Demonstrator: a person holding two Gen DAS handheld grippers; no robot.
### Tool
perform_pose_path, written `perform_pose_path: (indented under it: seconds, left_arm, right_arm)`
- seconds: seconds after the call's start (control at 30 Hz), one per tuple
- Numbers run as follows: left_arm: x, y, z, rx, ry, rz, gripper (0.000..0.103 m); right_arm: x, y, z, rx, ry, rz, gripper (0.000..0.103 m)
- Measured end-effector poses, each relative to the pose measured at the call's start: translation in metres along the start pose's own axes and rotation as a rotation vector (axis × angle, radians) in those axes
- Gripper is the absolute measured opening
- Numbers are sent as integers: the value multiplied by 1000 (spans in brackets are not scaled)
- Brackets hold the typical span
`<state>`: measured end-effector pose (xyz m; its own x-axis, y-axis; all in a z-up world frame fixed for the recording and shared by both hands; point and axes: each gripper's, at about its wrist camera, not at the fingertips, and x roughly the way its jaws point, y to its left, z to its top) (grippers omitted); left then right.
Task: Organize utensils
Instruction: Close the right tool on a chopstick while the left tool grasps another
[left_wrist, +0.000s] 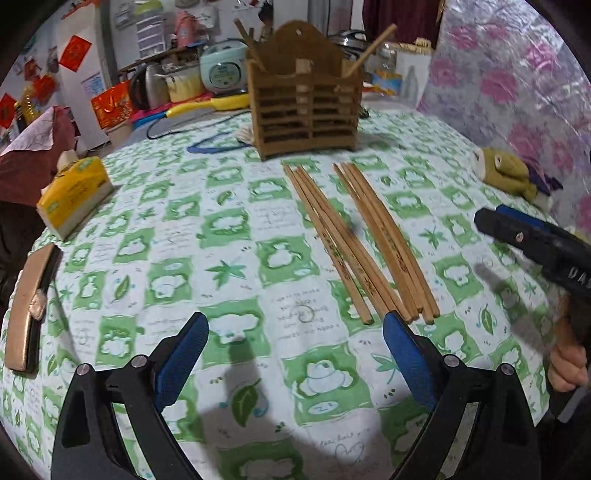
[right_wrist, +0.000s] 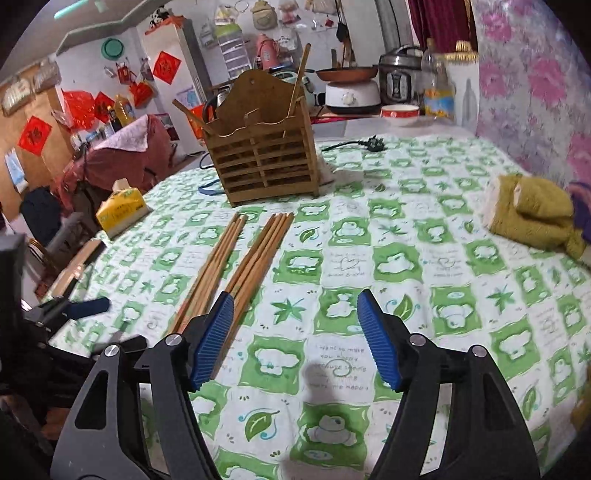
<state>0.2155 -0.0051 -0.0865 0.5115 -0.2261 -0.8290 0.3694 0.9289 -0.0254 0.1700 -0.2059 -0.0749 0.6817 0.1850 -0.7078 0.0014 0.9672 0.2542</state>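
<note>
Now both grippers, left gripper (left_wrist: 295, 332) and right gripper (right_wrist: 295, 321), hover with jaws spread, empty, near the chopsticks (left_wrist: 354, 240); next, pinch one bundle for the holder (left_wrist: 304, 96).

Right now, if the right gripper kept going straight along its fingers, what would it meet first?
Probably bare tablecloth. The right gripper is open, nothing between its fingers, aimed down at the table. The chopsticks lie just left of that line, though depth is uncertain.
</note>
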Motion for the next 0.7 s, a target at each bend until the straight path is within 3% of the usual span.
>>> perform_pose_path:
  seconds: [0.33, 0.53, 0.7]
  left_arm:
    - [21, -2, 9, 22, 73, -12, 94]
    - [29, 5, 14, 21, 90, -2, 94]
    - [34, 18, 17, -7, 100, 39, 97]
  right_arm:
    - [8, -15, -3, 82, 47, 74, 73]
    - [10, 2, -7, -13, 71, 57, 75]
    - [18, 26, -15, -167, 156, 74, 75]
